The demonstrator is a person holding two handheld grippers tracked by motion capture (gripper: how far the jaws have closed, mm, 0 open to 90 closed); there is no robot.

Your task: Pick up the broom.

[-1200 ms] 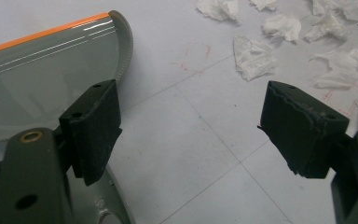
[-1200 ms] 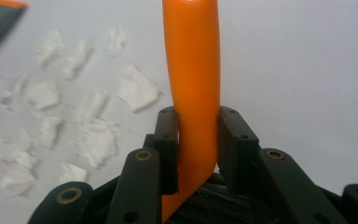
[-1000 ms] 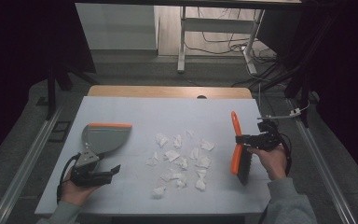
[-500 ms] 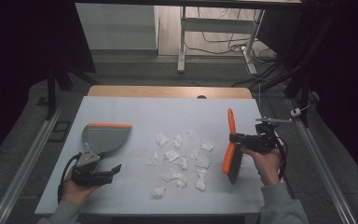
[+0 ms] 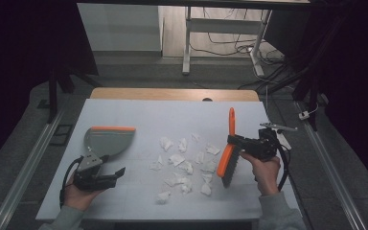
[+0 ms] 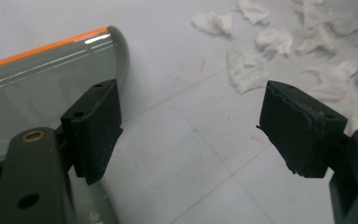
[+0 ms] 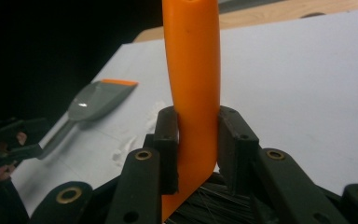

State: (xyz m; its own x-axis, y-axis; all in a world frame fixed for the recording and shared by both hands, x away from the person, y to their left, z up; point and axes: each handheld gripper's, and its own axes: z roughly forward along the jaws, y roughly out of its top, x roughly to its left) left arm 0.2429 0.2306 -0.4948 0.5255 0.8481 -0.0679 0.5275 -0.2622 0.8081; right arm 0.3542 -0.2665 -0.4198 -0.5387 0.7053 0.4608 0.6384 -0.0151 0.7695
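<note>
A grey dustpan (image 5: pixel 109 140) with an orange front lip lies at the left of the white table; in the left gripper view the dustpan (image 6: pixel 37 88) sits behind the left jaw. My left gripper (image 5: pixel 119 172) (image 6: pixel 191 121) rests just in front of it, open, with bare table between the jaws. My right gripper (image 5: pixel 235 142) (image 7: pixel 193 140) is shut on the orange handle of a hand brush (image 5: pixel 230 153) (image 7: pixel 193 70), whose dark bristles hang at the right edge of several white paper scraps (image 5: pixel 187 165) (image 6: pixel 256 70).
The white table cover (image 5: pixel 172 115) ends in a wooden strip (image 5: pixel 172 94) at the back. The right gripper view shows the dustpan (image 7: pixel 100 99) far left. Behind the table are a desk frame (image 5: pixel 187 43) and floor cables (image 5: pixel 230 45).
My right gripper has carried the brush leftward, up to the paper scraps, tilting it a little. My left gripper and the dustpan have kept still.
</note>
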